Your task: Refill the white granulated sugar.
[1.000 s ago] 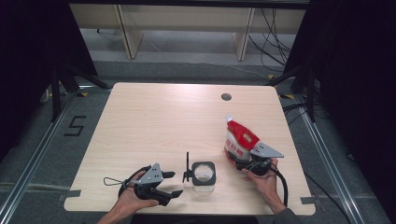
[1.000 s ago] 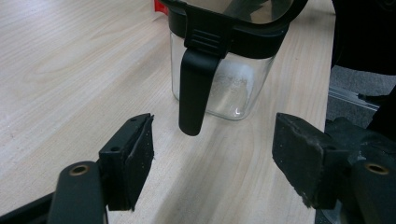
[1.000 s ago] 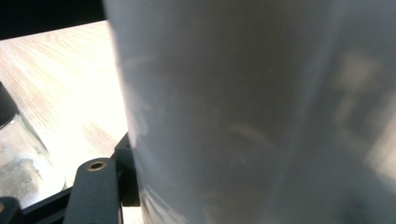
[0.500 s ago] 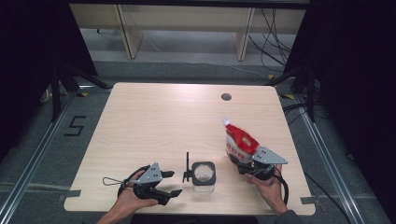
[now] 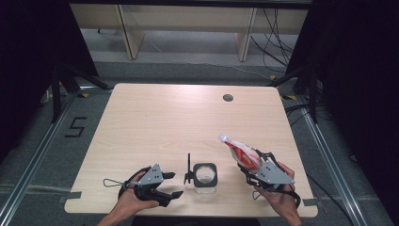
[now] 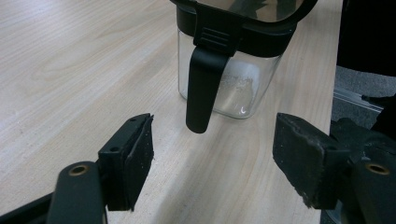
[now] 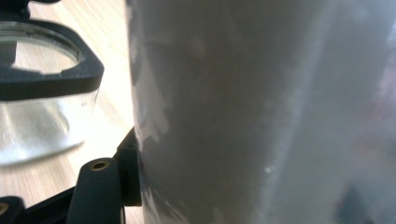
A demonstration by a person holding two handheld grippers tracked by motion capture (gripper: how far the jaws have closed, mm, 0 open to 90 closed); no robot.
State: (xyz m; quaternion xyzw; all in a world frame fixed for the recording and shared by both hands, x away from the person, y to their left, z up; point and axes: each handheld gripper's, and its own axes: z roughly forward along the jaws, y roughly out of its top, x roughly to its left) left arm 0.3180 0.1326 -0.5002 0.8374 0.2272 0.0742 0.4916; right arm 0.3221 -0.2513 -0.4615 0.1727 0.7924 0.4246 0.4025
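Clearly the risk sits with the right hand-held gripper (image 5: 251,165), which is clamped on a red-and-white pouch (image 5: 240,151) and carries it tilted above the bench (image 5: 155,117), its twisted top pointing up and toward the far left. Since the square clear jar (image 5: 205,175) stands open just to the left of it, near the front edge, I judge that the pouch is meant to be emptied there, and the mouth is small: if the pouch tips before its opening is over the black rim, the contents would scatter on the bench. A soft pouch can also sag or slip between the jaws (in the right gripper view its pale side hides nearly everything, so the grip on the far side cannot be checked). The jar looks light and nothing holds it; a nudge from the pouch could push it or tip it. The left hand-held gripper (image 5: 164,187) lies low on the bench to the jar's left, jaws wide apart and empty, its pads (image 6: 135,161) facing the jar's black latch tab (image 6: 201,88) without touching it. The flipped-up lid (image 5: 188,167) stands at the jar's left side, away from the pouch's path. Only a dark round grommet (image 5: 228,98) lies farther off, near the far edge.
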